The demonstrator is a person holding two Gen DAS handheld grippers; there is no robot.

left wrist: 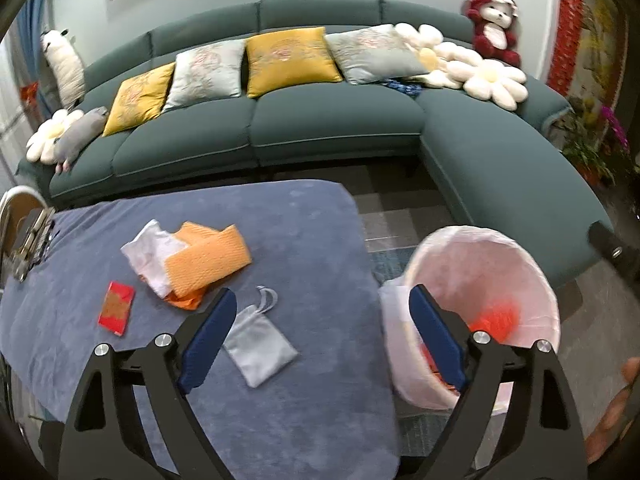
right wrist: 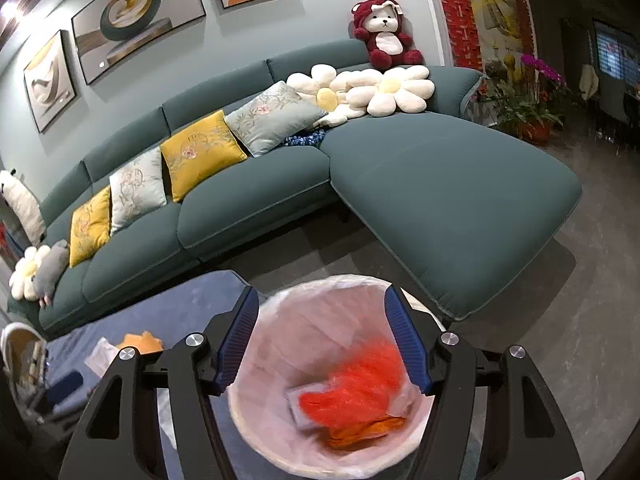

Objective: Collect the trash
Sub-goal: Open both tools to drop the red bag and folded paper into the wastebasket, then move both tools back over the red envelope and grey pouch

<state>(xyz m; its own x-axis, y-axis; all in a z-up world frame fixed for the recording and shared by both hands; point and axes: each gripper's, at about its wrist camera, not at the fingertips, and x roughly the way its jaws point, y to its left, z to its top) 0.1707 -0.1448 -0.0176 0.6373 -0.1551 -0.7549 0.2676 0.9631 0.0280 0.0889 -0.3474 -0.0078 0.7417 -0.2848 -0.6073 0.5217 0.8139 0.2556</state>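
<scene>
Left gripper (left wrist: 322,308): spread wide, nothing between the blue pads (left wrist: 206,340), poised above the blue-covered table (left wrist: 304,240) with one finger over the cloth and the other over the bin's near rim. Right gripper (right wrist: 322,336): likewise wide apart and empty, hanging straight above the mouth of the trash bin (right wrist: 280,320), touching none of it.

Inside the bin: a thin white liner (left wrist: 488,256), and at the bottom a crumpled red-orange plastic bag (right wrist: 356,392), blurred, lying over a grey flat piece (right wrist: 296,400) and something orange (right wrist: 368,428) beneath. Bin standing on the floor just beside the table's right edge.

On the table, nearest the left fingers: a grey drawstring pouch (left wrist: 258,340), flat. A little farther left, a red envelope (left wrist: 116,308). Beyond these, an orange cloth (left wrist: 208,258) folded over white crumpled paper (left wrist: 148,248), with a scrap of orange plastic (left wrist: 188,300) poking out at the near side.

Farther back: a teal sectional sofa (left wrist: 336,120) lined with yellow and pale cushions, flower-shaped pillows (left wrist: 492,80), and a red plush bear (right wrist: 384,36) on the backrest corner.
</scene>
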